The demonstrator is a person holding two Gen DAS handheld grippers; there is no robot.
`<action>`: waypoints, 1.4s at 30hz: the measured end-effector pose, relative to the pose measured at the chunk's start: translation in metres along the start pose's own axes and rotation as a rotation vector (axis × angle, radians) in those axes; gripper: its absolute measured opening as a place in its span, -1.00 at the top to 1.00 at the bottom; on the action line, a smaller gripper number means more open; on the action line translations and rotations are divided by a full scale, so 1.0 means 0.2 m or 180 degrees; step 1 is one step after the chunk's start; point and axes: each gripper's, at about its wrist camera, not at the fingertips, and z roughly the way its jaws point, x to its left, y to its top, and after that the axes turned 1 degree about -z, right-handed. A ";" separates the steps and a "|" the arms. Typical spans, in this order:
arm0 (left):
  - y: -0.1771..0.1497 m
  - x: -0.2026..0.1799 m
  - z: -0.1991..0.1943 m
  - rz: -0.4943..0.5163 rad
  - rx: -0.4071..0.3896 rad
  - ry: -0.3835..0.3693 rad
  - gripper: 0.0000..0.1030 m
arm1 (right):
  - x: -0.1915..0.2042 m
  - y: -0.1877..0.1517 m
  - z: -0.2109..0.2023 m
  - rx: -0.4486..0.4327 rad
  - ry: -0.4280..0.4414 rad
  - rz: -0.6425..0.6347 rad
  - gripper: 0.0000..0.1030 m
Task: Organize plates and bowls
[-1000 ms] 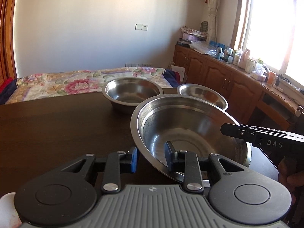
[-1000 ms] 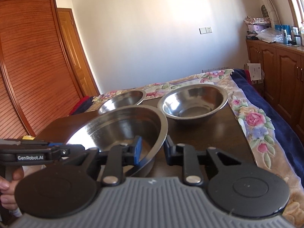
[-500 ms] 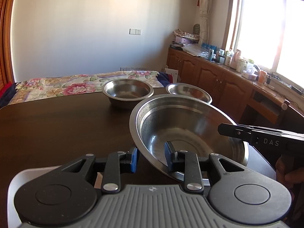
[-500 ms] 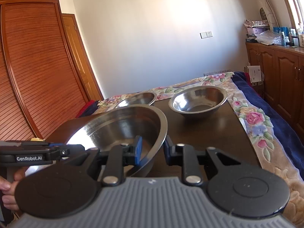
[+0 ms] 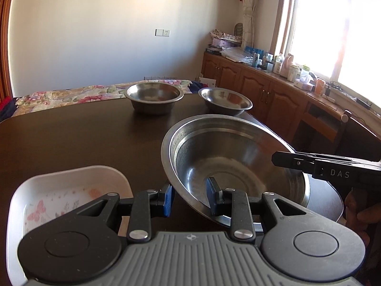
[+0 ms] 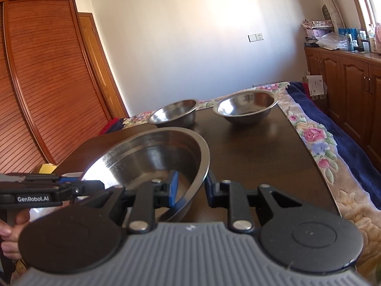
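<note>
A large steel basin (image 5: 238, 157) (image 6: 152, 157) is held a little above the dark table (image 5: 71, 138), tilted, with a gripper on each side. My left gripper (image 5: 189, 199) is shut on its near rim, one pad inside the basin and one outside. My right gripper (image 6: 191, 188) is shut on the opposite rim the same way. Its fingers (image 5: 285, 160) reach in from the right in the left wrist view. Two smaller steel bowls (image 5: 153, 96) (image 5: 225, 100) stand side by side at the table's far end. A white plate (image 5: 59, 190) with a butterfly print lies under my left gripper.
A bed with a floral cover (image 6: 316, 138) runs along the table's far and right edges. Wooden cabinets (image 5: 262, 88) with bottles on top line the window wall. A slatted wooden wardrobe (image 6: 47, 83) stands at the left. A hand (image 6: 12, 226) grips the left tool.
Both grippers have drawn the basin back toward the near end, so the two small bowls look farther off. The white plate has come into view under the left gripper.
</note>
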 end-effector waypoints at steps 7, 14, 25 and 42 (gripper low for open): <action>-0.04 -0.01 -0.02 0.0031 0.0027 0.0011 0.38 | 0.01 -0.03 -0.03 0.0014 0.0013 0.0029 0.49; -0.06 0.00 -0.02 0.0020 0.0042 0.0012 0.38 | 0.03 -0.06 -0.04 0.0040 -0.0005 -0.0022 0.49; -0.06 0.00 -0.02 0.0007 0.0056 0.0003 0.36 | 0.02 -0.06 -0.03 0.0071 0.0016 -0.0043 0.49; 0.05 0.07 -0.10 0.0005 -0.0164 0.0140 0.27 | 0.05 0.01 -0.06 0.0040 -0.0071 -0.0280 0.47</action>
